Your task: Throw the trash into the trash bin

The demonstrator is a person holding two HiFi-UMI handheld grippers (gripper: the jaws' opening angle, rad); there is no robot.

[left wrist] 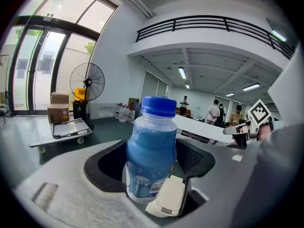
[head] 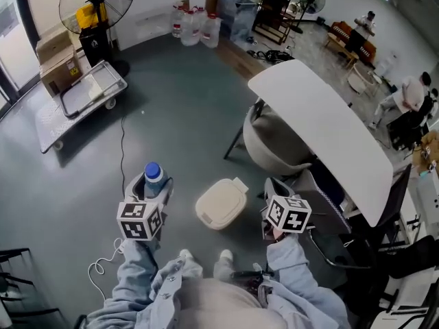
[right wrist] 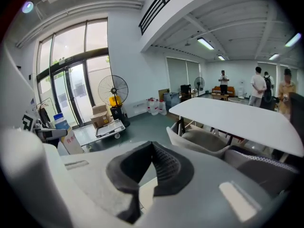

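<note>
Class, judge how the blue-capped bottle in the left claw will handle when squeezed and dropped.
The bottle looks like thin plastic, so the left claw may dent it. It seems filled blue nearly to the cap, so it is probably heavy for its size. Round-bodied, it would likely roll if it misses the bin.

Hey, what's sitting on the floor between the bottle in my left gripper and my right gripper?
The cream trash bin, lid down, sits between the bottle and the right gripper. The head view shows it.
</note>
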